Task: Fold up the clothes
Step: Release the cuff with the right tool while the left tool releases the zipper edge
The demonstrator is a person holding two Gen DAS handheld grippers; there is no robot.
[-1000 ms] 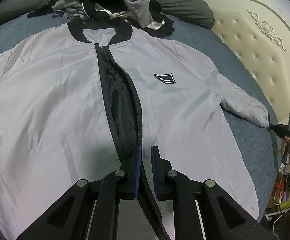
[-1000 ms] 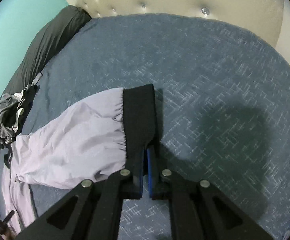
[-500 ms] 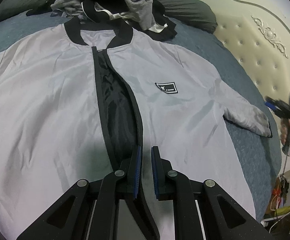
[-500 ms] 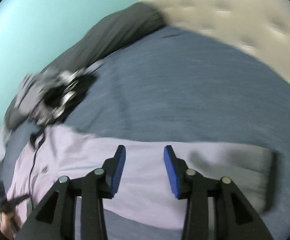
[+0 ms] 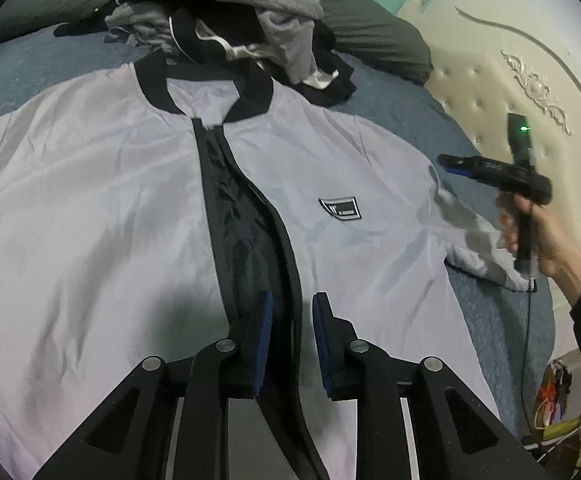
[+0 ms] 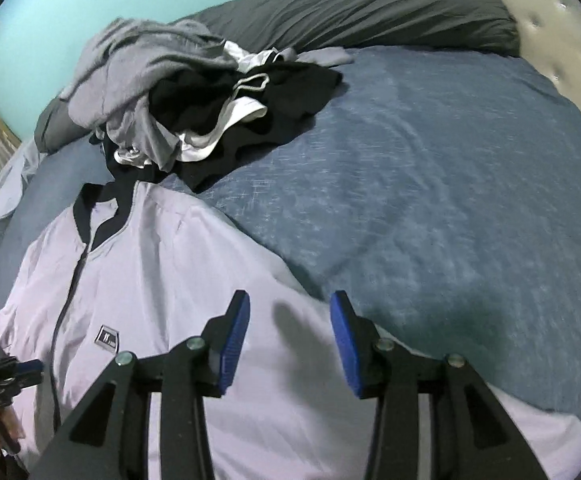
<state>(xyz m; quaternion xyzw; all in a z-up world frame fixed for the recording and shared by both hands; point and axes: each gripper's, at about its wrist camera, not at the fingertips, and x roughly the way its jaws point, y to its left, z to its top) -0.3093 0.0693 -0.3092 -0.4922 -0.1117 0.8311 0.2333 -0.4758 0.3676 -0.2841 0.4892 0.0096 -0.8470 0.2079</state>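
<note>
A light grey jacket with black collar, black zip band and a chest patch lies face up, spread on the blue bedspread; it also shows in the right wrist view. My left gripper is open, its blue pads either side of the zip band near the hem, gripping nothing. My right gripper is open and empty above the jacket's right sleeve near the shoulder. It shows in the left wrist view, held in a hand over that sleeve. The left gripper also shows in the right wrist view.
A heap of grey, black and white clothes lies behind the collar, also in the right wrist view. Dark grey pillows lie behind it. A cream tufted headboard bounds the right side. Bare blue bedspread lies right of the jacket.
My right gripper let go of the black sleeve cuff, opened, and swung up over the sleeve toward the shoulder. My left gripper opened slightly and moved a little forward along the zip.
</note>
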